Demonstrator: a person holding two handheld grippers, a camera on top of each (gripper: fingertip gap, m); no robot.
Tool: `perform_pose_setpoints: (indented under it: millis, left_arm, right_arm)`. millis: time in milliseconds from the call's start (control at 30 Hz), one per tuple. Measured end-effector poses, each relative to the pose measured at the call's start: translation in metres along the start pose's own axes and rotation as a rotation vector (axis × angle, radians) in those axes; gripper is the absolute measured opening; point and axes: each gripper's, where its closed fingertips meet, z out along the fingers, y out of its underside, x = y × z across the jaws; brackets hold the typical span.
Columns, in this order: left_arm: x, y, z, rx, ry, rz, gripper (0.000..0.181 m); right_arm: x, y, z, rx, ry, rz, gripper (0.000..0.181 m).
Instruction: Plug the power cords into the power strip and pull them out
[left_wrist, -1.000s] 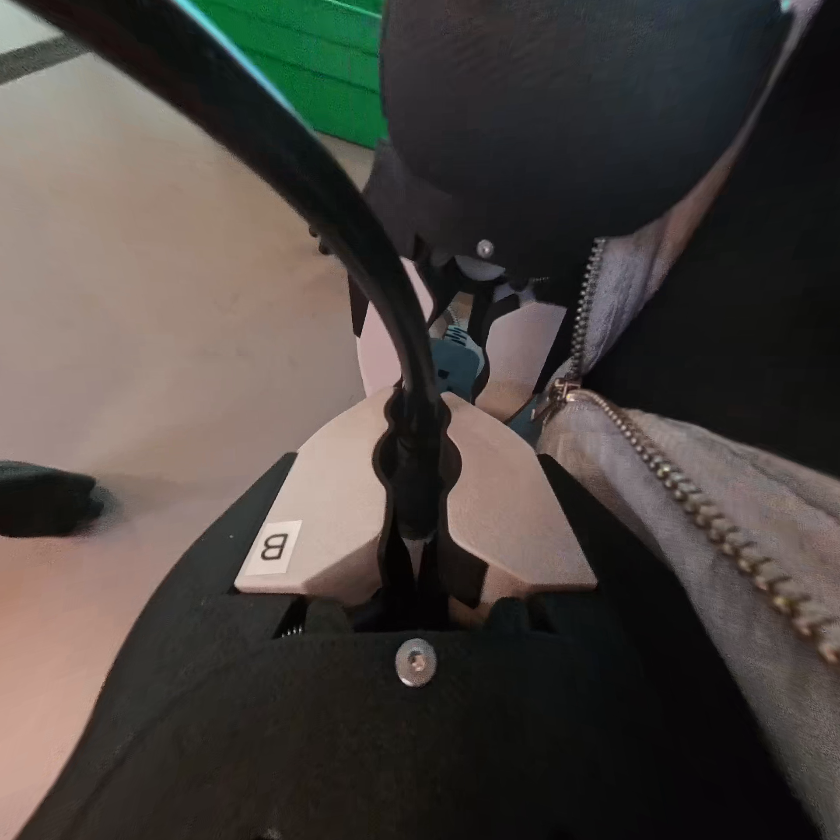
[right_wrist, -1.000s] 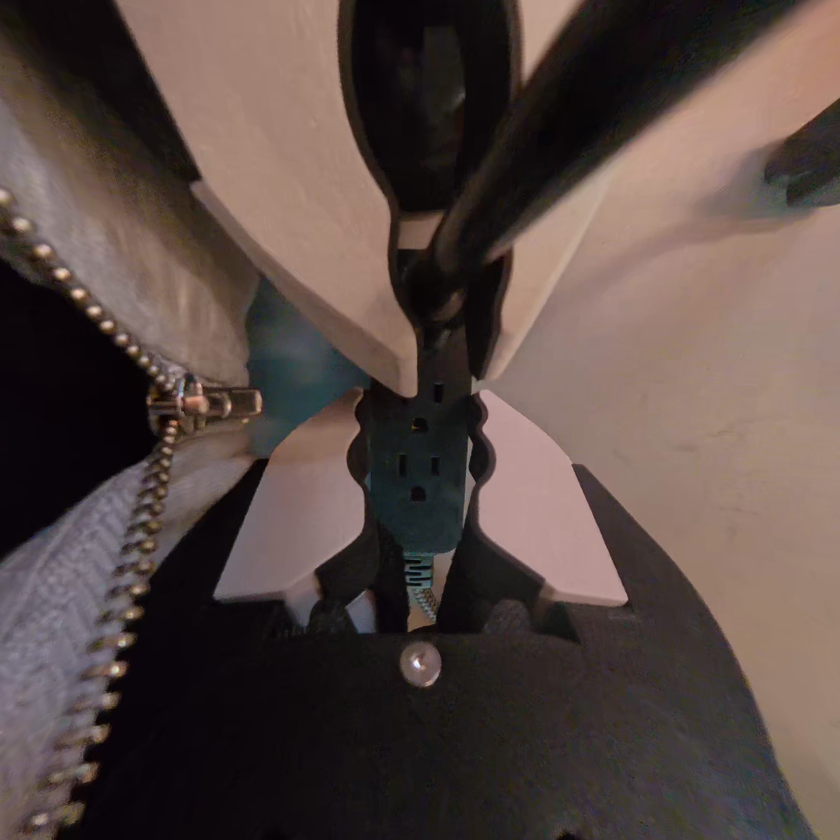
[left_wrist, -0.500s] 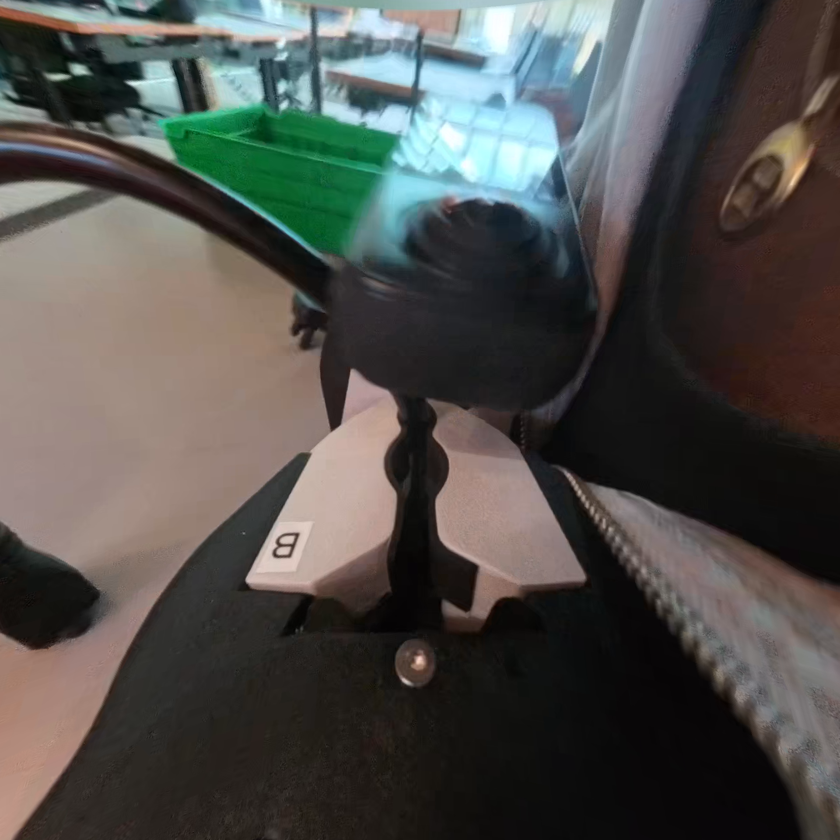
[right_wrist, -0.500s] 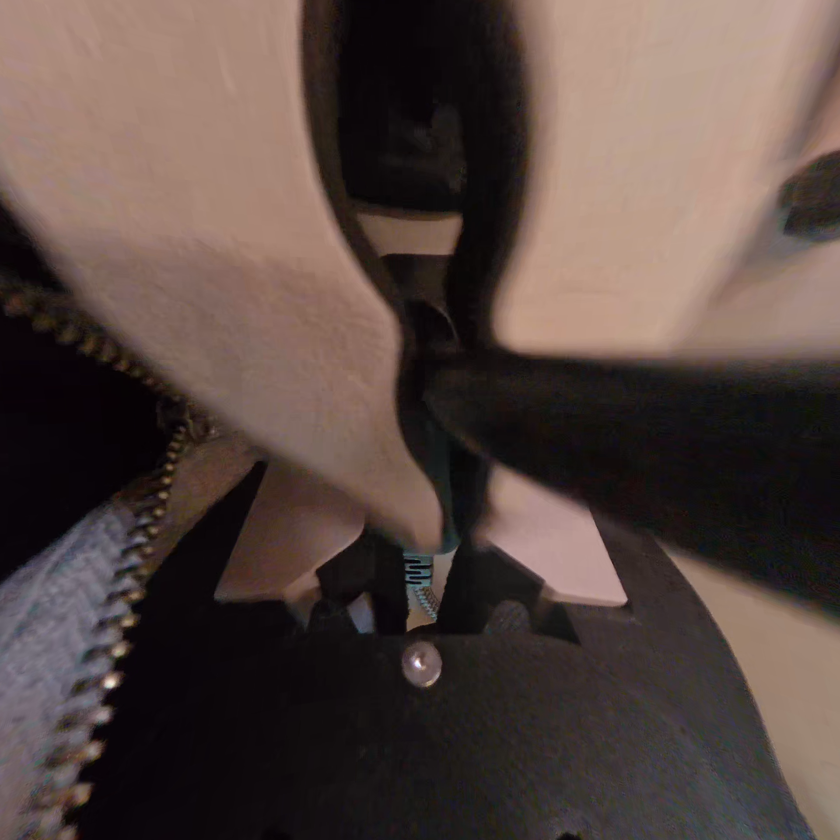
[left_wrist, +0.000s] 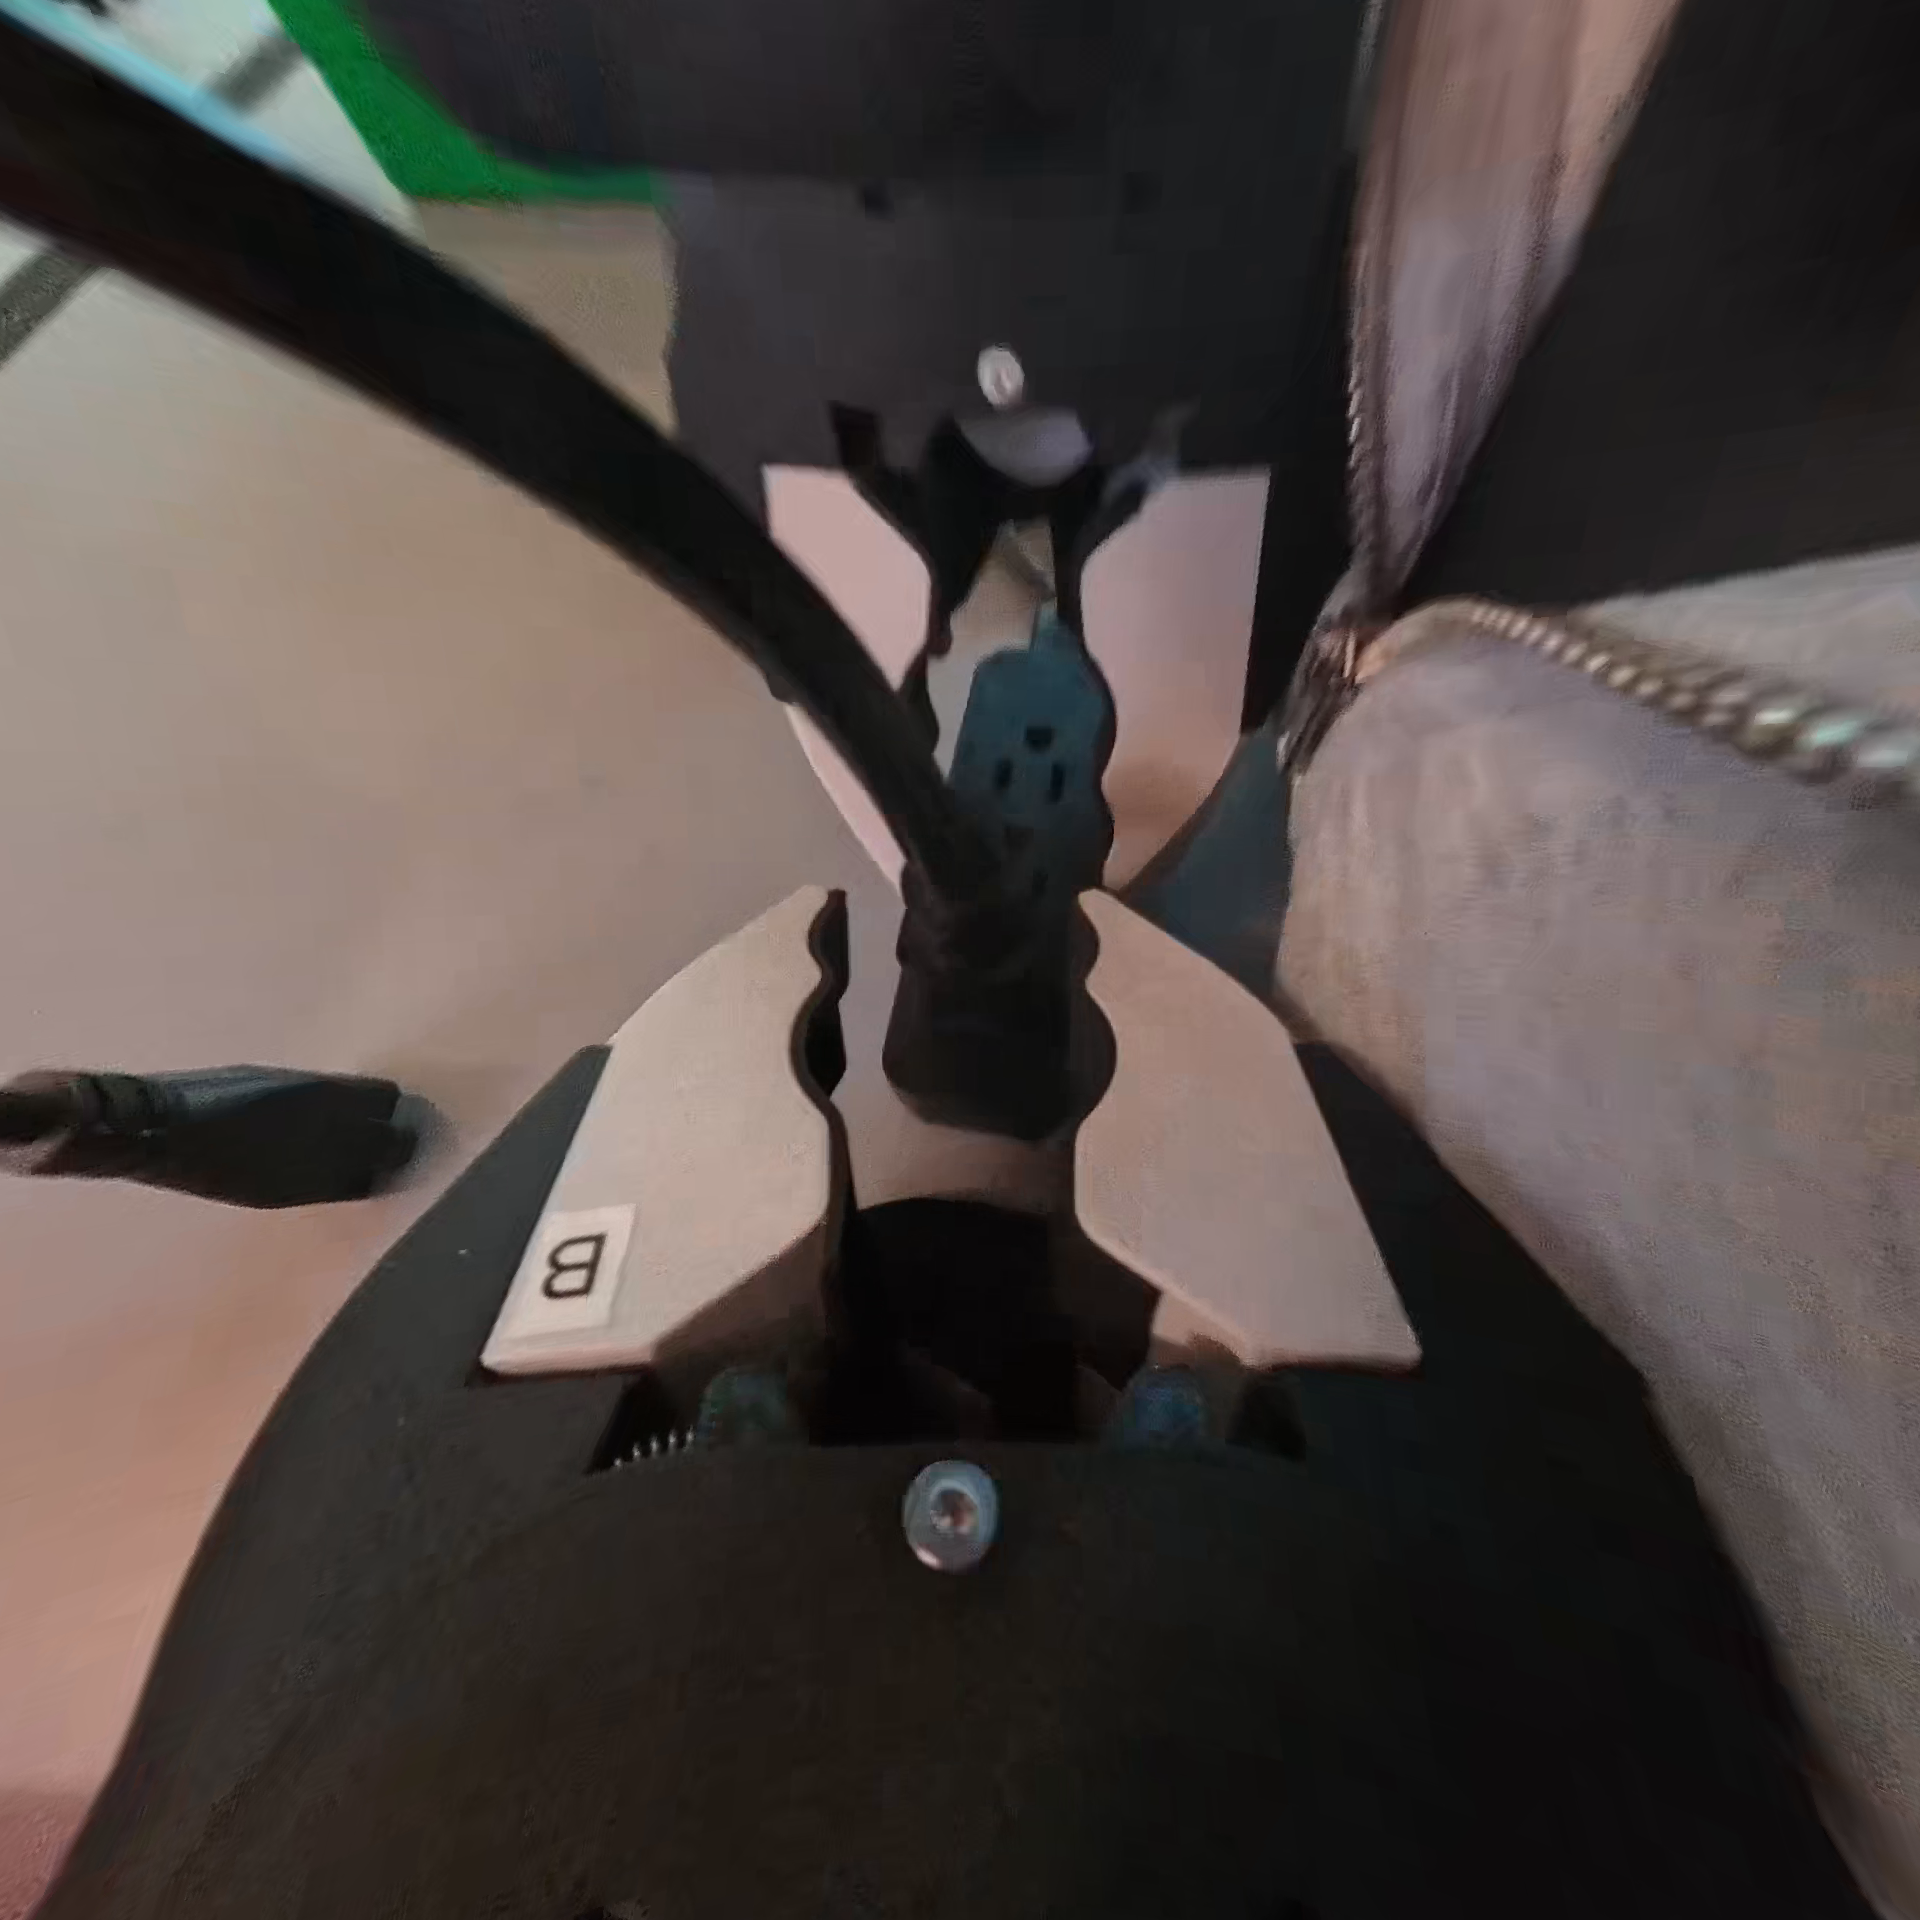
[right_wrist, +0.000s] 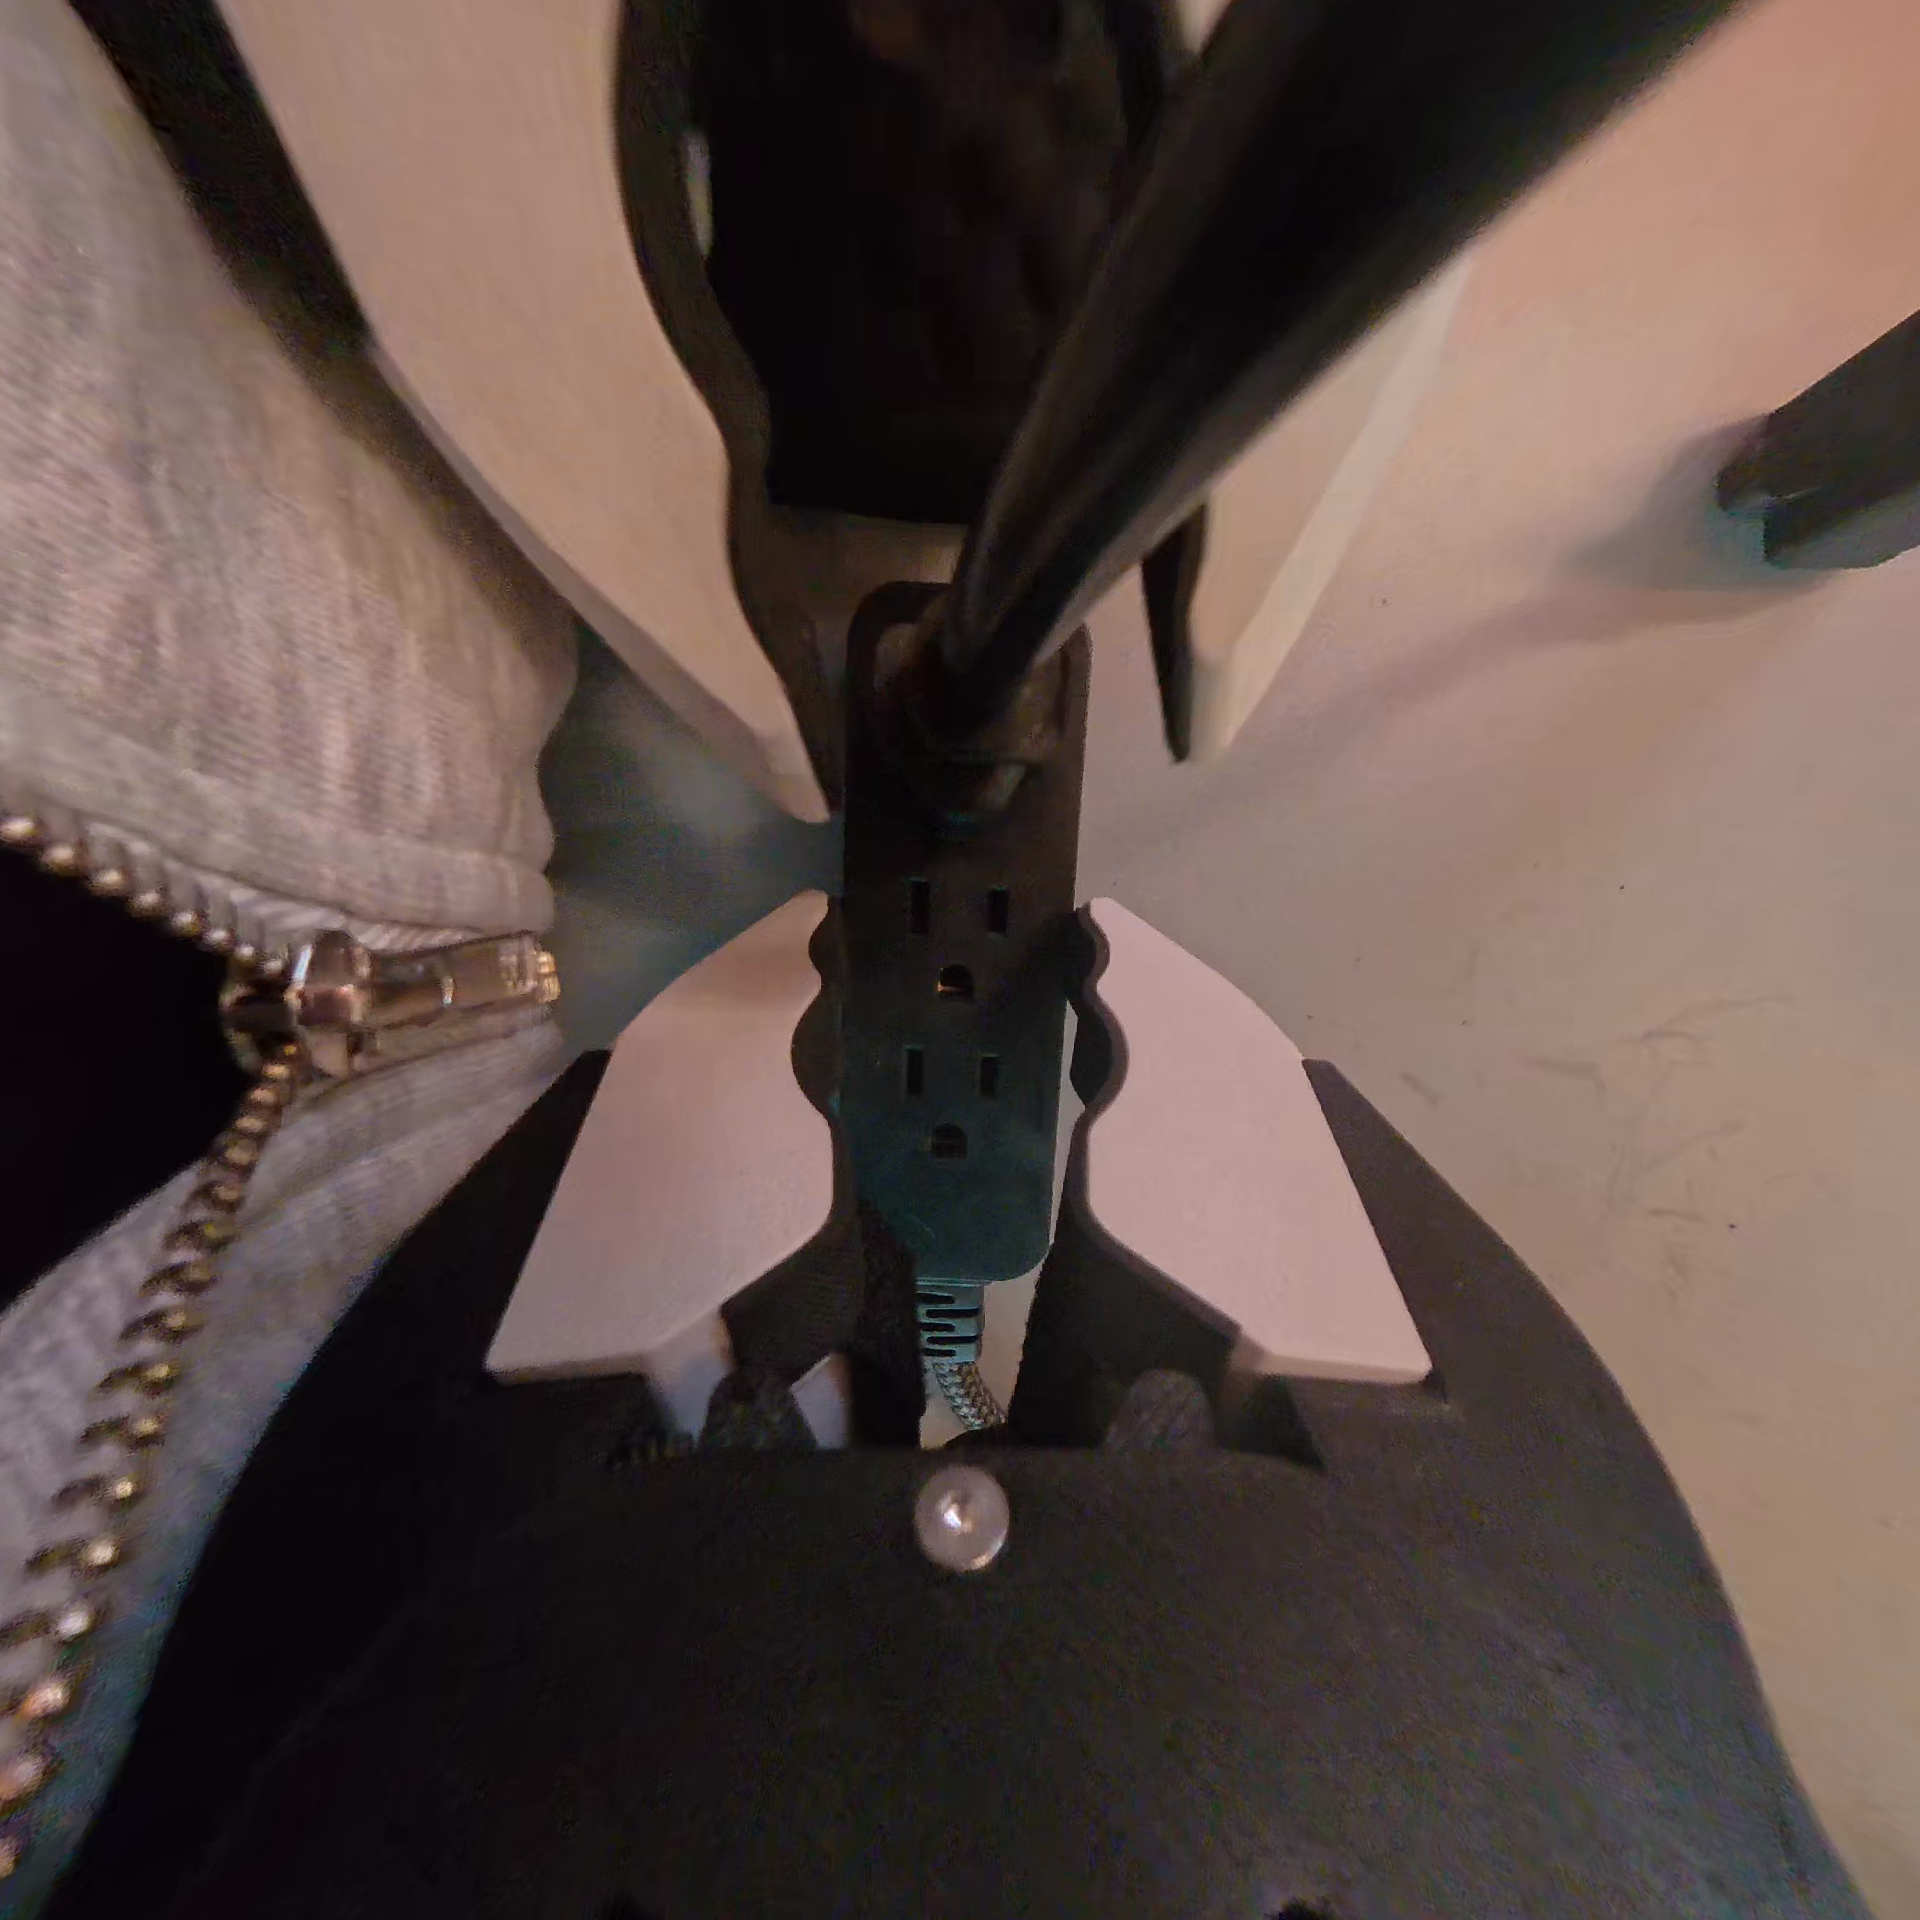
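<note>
Black plastic dominates both views: the power strip (right_wrist: 951, 1029) is pinched between the fingers of the right hand-held gripper (right_wrist: 951, 1039), its long axis running straight ahead of that gripper, two free outlets facing up and its braided lead trailing back between the fingers. At the strip's far end a black plug (right_wrist: 961, 707) sits in the last outlet, and its thick power cord (right_wrist: 1247, 312) rises away up and to the right.

Seen from the left wrist, the left hand-held gripper (left_wrist: 956, 1049) faces the right one head-on, and its fingers stand spread on either side of the plug body (left_wrist: 977, 1029), not pressing it as far as can be told. So the plug lies directly between the left fingers, nearer this gripper than the other, with the strip beyond it on the same line.

Judging by that, any pull would run back along that shared axis. A second plug (left_wrist: 208, 1132) lies on the pale tabletop (left_wrist: 260, 727) off to the left. No containers hold anything here; a green bin (left_wrist: 416, 114) shows only as a blurred edge far ahead.
</note>
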Motion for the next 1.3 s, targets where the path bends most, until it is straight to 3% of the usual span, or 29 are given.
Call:
perform_pose_setpoints:
  millis: [67, 167, 300, 400, 933, 1067, 1300]
  left_arm:
    - [0.003, 0.005, 0.009, -0.052, 0.018, 0.064, 0.028]
    - [0.004, 0.003, 0.011, -0.042, 0.064, -0.040, 0.025]
    - [0.006, 0.000, 0.014, -0.105, 0.039, -0.004, 0.024]
    - [0.002, 0.004, 0.007, -0.020, 0.065, -0.128, 0.024]
    - [0.005, -0.004, 0.013, -0.023, -0.004, -0.058, 0.023]
    - [-0.003, 0.002, 0.005, 0.014, 0.006, -0.154, 0.024]
    - [0.002, -0.004, 0.012, -0.013, 0.001, -0.076, 0.023]
  right_arm:
    - [0.000, 0.001, 0.000, 0.000, -0.001, 0.006, 0.043]
    - [0.000, 0.004, -0.001, -0.018, -0.007, 0.011, 0.043]
    - [-0.001, 0.006, -0.001, -0.079, -0.011, -0.016, 0.043]
    - [0.001, 0.002, 0.001, -0.032, -0.008, -0.001, 0.043]
    - [0.001, 0.004, 0.000, -0.072, -0.034, -0.024, 0.043]
    - [0.007, -0.001, 0.001, -0.010, -0.013, 0.009, 0.044]
    - [0.005, 0.003, 0.000, -0.042, -0.035, -0.009, 0.043]
